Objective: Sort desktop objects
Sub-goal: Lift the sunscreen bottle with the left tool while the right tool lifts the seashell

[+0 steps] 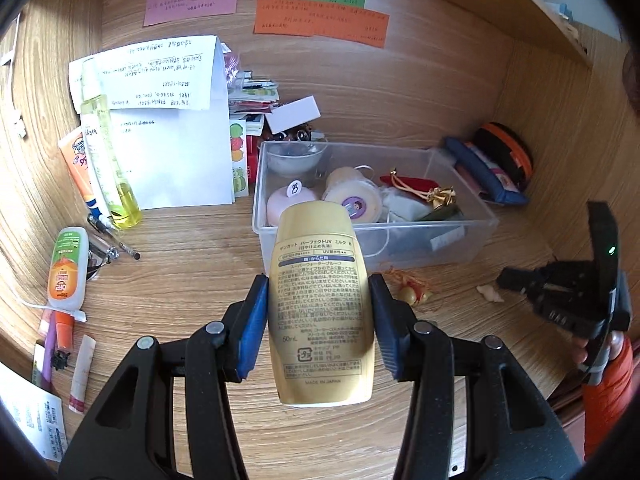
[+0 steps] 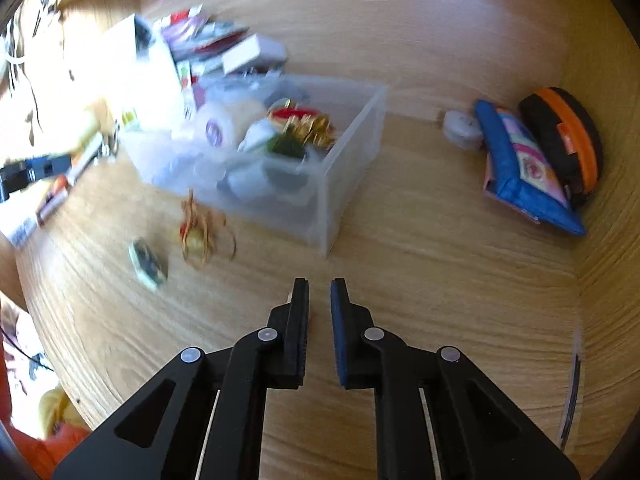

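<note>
My left gripper [image 1: 318, 292] is shut on a gold sunscreen bottle [image 1: 320, 304] with Japanese print, held above the desk in front of a clear plastic bin [image 1: 476, 216]. The bin holds round soaps, a small bowl, a red pouch and gold trinkets. It also shows in the right wrist view [image 2: 352, 148]. My right gripper [image 2: 319, 292] hovers over bare wood with its jaws a narrow gap apart and nothing between them. It shows at the right edge of the left wrist view [image 1: 560, 292].
Left of the bin lie a yellow spray bottle [image 1: 106, 152], tubes, pens and papers [image 1: 172, 128]. A gold tasselled charm [image 2: 200, 232] and a small packet [image 2: 148, 260] lie before the bin. A blue pouch [image 2: 520, 164] and an orange-black case [image 2: 568, 136] lean at the right wall.
</note>
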Demonstrator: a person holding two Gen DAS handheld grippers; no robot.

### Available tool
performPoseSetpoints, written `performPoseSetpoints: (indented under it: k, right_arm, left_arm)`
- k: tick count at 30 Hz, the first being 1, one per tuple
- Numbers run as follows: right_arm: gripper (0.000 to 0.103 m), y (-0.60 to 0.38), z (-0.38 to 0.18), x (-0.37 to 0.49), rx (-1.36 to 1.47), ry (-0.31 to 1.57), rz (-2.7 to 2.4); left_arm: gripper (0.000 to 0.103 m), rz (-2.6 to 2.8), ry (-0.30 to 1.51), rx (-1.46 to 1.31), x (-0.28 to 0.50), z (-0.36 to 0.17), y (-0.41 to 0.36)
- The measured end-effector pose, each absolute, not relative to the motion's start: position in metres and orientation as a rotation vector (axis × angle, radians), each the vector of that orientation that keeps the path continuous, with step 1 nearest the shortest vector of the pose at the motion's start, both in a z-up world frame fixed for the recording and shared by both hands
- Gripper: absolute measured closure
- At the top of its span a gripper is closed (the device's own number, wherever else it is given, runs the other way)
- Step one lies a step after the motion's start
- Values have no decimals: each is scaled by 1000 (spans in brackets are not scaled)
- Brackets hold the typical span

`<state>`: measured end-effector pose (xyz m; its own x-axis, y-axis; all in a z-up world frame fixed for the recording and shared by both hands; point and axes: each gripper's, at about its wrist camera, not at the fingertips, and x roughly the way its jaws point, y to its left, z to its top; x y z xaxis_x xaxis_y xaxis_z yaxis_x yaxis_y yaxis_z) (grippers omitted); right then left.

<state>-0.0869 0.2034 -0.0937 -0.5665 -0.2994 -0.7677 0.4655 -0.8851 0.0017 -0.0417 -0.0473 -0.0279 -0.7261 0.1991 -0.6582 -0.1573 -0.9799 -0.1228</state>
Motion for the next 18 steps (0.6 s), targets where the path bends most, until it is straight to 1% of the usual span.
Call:
performPoseSetpoints:
  k: [7,12,14,16,18]
  right_arm:
    - [93,197,-107,-90,1195,223,-2354]
    - [91,191,-109,-91,1197,252,-2354]
    - [88,191,-111,-92,1212,246,-2352]
    - [87,190,-118,-93,1245,242,-2335]
    - [87,189,-118,-90,1214,259,-2356]
  left_arm:
    - [54,2752,-122,-1054,-39,-29,-49]
    - [54,2751,-133,-1050,-39,-29,-52]
    - [54,2750,-145,-1044,-38,-28,-53]
    - [54,2747,-154,-1040,-38,-28,-55]
    - [54,2751,-152,-1041,-38,-27,-55]
